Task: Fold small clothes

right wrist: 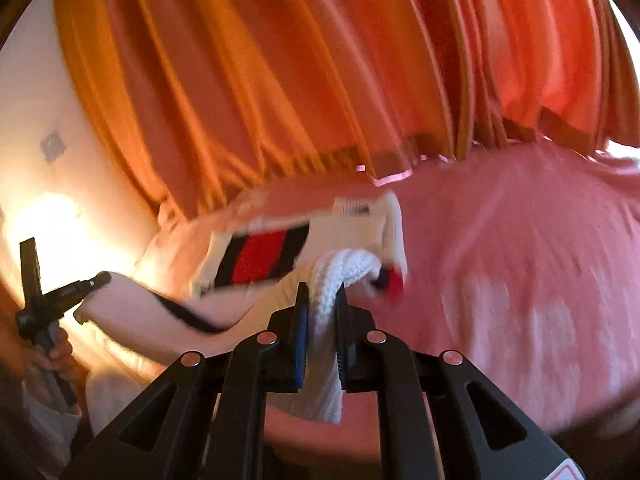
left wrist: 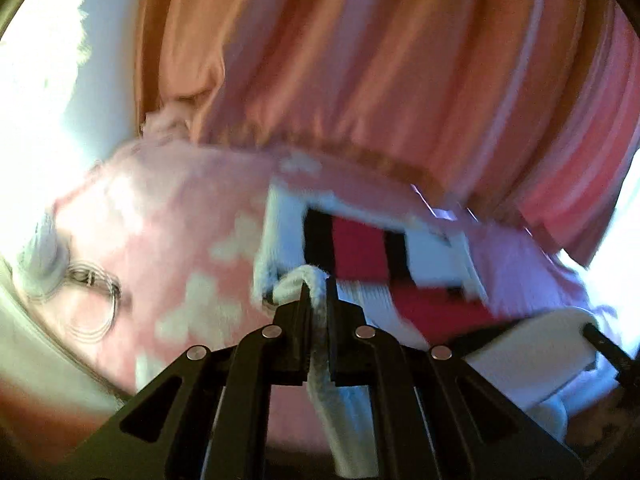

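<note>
Curtain: orange pleated curtain (right wrist: 280,72) fills the upper half of both views, from about 10 to 2 o'clock; its hem hangs just above the bed, and its top is cut off by the lens rim.
Bed: pink bedspread (right wrist: 520,240) with pale blotches (pattern too blurred to read) runs from the centre out to 3 o'clock in the right wrist view and to 9 o'clock in the left wrist view.
Garment: small white knit garment (left wrist: 360,248) with a red panel between black stripes is lifted off the bedspread, stretched between the two tools; motion blur smears its edges, so its exact shape cannot be told.
Left gripper: left gripper (left wrist: 318,300) has its jaws pinched tight on a white fold of the garment, cloth trailing down toward 6 o'clock between the fingers.
Right gripper: right gripper (right wrist: 322,304) is clamped on a bunched white ribbed edge of the garment, the jaws held slightly apart by the thickness of the knit.
Hand: at 8 o'clock in the right wrist view, a person's hand (right wrist: 56,356) grips the other tool's handle, partly cut off by the frame edge.
Wall: pale wall (right wrist: 32,120) at 9 o'clock, washed out by glare.
</note>
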`<act>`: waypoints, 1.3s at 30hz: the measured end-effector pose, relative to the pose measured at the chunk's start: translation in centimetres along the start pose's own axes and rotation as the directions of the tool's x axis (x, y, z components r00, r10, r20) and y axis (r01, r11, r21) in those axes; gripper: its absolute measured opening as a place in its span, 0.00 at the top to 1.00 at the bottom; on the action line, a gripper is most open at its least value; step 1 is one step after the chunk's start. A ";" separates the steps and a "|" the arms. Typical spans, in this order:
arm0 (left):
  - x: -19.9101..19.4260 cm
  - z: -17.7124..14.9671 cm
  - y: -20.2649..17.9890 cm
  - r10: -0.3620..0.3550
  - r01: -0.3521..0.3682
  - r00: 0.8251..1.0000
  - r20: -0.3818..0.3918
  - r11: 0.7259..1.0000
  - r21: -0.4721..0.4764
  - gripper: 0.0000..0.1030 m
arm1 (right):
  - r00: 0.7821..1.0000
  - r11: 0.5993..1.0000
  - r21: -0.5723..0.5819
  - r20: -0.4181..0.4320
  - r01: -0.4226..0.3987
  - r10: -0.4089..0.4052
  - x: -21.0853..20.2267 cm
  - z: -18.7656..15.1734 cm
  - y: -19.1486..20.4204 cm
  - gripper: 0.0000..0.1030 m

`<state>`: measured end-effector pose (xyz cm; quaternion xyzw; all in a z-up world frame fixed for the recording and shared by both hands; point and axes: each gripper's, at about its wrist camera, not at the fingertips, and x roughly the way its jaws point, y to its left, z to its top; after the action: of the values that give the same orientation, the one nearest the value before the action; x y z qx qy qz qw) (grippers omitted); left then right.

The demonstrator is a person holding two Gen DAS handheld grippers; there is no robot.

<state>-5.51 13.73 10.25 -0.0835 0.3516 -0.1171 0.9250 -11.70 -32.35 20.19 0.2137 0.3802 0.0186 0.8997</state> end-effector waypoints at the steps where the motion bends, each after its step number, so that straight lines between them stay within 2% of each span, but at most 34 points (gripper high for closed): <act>1: 2.7 1.8 0.3 0.019 -0.019 1.000 -0.010 1.000 -0.022 0.95 | 1.000 1.000 0.017 -0.012 -0.001 0.002 1.9 1.3 -0.7 0.90; 4: 9.5 4.9 1.2 0.069 -0.074 0.995 -0.070 0.994 -0.074 0.95 | 0.996 0.993 0.115 -0.091 0.002 0.009 10.5 5.3 -3.9 0.89; 5: 13.4 6.0 1.4 0.127 -0.134 0.987 -0.097 0.988 -0.074 0.95 | 0.994 0.990 0.142 -0.114 0.011 0.005 13.3 6.1 -4.8 0.87; 7: 18.2 6.8 1.9 0.194 -0.205 0.971 -0.142 0.976 -0.070 0.95 | 0.988 0.984 0.176 -0.153 0.018 0.009 17.4 7.0 -5.9 0.85; 8: 21.4 6.9 2.5 0.225 -0.241 0.959 -0.170 0.967 -0.085 0.94 | 0.985 0.982 0.178 -0.173 0.060 -0.029 20.0 7.5 -6.6 0.84; 10: 26.4 6.4 3.9 0.237 -0.270 0.941 -0.242 0.957 -0.111 0.91 | 0.981 0.975 0.186 -0.170 0.121 -0.090 22.8 8.0 -7.9 0.79; 12: 27.5 5.5 4.8 0.210 -0.252 0.949 -0.236 0.954 -0.162 0.90 | 0.982 0.974 0.184 -0.156 0.132 -0.104 23.4 8.5 -8.4 0.78; 13: 27.5 5.3 5.3 0.196 -0.236 0.958 -0.212 0.953 -0.188 0.88 | 0.986 0.979 0.161 -0.136 0.122 -0.101 23.1 8.7 -8.4 0.69; 14: 27.4 5.5 5.5 0.184 -0.227 0.958 -0.218 0.954 -0.195 0.88 | 0.987 0.984 0.130 -0.122 0.124 -0.108 22.8 8.7 -8.3 0.59; 15: 27.3 5.9 5.5 0.162 -0.207 0.961 -0.224 0.958 -0.196 0.86 | 0.985 0.987 0.084 -0.117 0.137 -0.127 22.4 8.6 -8.1 0.55; 16: 27.0 6.3 5.4 0.139 -0.182 0.966 -0.219 0.965 -0.188 0.78 | 0.980 0.988 0.018 -0.130 0.153 -0.149 22.1 8.3 -7.8 0.51; 17: 26.2 6.9 5.2 0.125 -0.157 0.974 -0.188 0.974 -0.163 0.65 | 0.977 0.988 -0.037 -0.145 0.153 -0.157 22.2 8.3 -7.4 0.51; 18: 25.5 7.2 5.0 0.128 -0.149 0.980 -0.154 0.980 -0.134 0.58 | 0.974 0.984 -0.110 -0.163 0.142 -0.159 22.1 8.1 -6.8 0.51; 19: 24.8 7.4 4.7 0.133 -0.145 0.983 -0.124 0.985 -0.091 0.47 | 0.970 0.968 -0.215 -0.175 0.128 -0.167 21.9 7.6 -5.8 0.51; 20: 24.2 7.5 4.2 0.127 -0.131 0.985 -0.113 0.991 -0.030 0.40 | 0.968 0.940 -0.318 -0.170 0.122 -0.184 21.8 7.0 -4.9 0.51; 21: 23.8 7.5 3.8 0.122 -0.121 0.984 -0.127 0.992 0.019 0.39 | 0.965 0.907 -0.406 -0.175 0.112 -0.198 21.7 6.2 -3.9 0.51; 22: 23.3 7.1 3.7 0.118 -0.110 0.982 -0.151 0.992 0.056 0.39 | 0.957 0.883 -0.463 -0.215 0.075 -0.194 22.1 5.4 -3.2 0.51; 23: 23.1 6.8 4.0 0.113 -0.105 0.979 -0.167 0.993 0.058 0.39 | 0.953 0.891 -0.453 -0.254 0.034 -0.166 22.4 5.1 -3.0 0.51; 25: 22.7 5.7 4.0 0.097 -0.090 0.969 -0.226 0.995 0.040 0.39 | 0.925 0.920 -0.377 -0.376 -0.105 -0.048 23.8 4.5 -2.3 0.52; 27: 23.9 4.2 3.8 0.039 -0.035 0.932 -0.360 0.999 0.019 0.39 | 0.902 0.896 -0.414 -0.430 -0.161 -0.037 24.9 3.6 -0.8 0.54; 29: 25.3 3.1 3.1 0.004 0.000 0.892 -0.452 1.000 0.008 0.39 | 0.876 0.842 -0.495 -0.479 -0.215 -0.057 26.0 2.1 1.1 0.57; 30: 25.8 2.9 2.5 0.017 -0.003 0.890 -0.455 0.999 0.032 0.39 | 0.864 0.828 -0.501 -0.502 -0.252 -0.040 26.4 1.7 1.7 0.61; 31: 26.2 3.0 1.9 0.040 -0.013 0.892 -0.449 0.998 0.062 0.39 | 0.861 0.819 -0.506 -0.507 -0.270 -0.029 26.7 1.7 2.2 0.67; 32: 27.0 3.6 1.3 0.052 -0.023 0.899 -0.435 0.997 0.073 0.39 | 0.880 0.819 -0.510 -0.475 -0.261 -0.016 27.4 2.7 2.4 0.68; 33: 27.6 4.5 1.1 0.049 -0.032 0.908 -0.416 0.998 0.048 0.39 | 0.907 0.842 -0.497 -0.421 -0.212 -0.020 27.9 4.0 2.2 0.68; 34: 28.1 5.6 1.2 0.039 -0.043 0.925 -0.377 0.999 -0.002 0.39 | 0.937 0.882 -0.449 -0.347 -0.142 -0.025 28.4 5.8 1.4 0.68; 35: 28.4 7.2 1.8 0.024 -0.055 0.954 -0.299 0.994 -0.093 0.39 | 0.974 0.941 -0.338 -0.225 -0.038 -0.042 28.6 8.3 -0.2 0.67; 36: 28.3 8.1 2.6 0.012 -0.051 0.971 -0.237 0.986 -0.160 0.39 | 0.992 0.976 -0.213 -0.105 0.045 -0.069 28.1 10.2 -1.9 0.66; 37: 28.1 8.8 4.0 0.031 -0.072 0.985 -0.172 0.967 -0.243 0.39 | 0.995 0.988 -0.130 -0.038 0.087 -0.092 27.6 11.0 -3.0 0.63; 38: 27.7 9.0 4.9 0.085 -0.126 0.985 -0.152 0.951 -0.283 0.38 | 0.995 0.996 -0.014 0.030 0.091 -0.091 26.5 11.7 -4.5 0.57; 39: 27.1 9.2 6.0 0.132 -0.168 0.984 -0.123 0.923 -0.346 0.38 | 0.996 0.997 0.038 0.051 0.070 -0.072 25.8 11.8 -5.2 0.58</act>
<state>21.23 12.67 -1.48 -0.2163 0.4168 0.0156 0.8827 14.13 -36.39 8.00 0.2167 0.3643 -0.0258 0.9053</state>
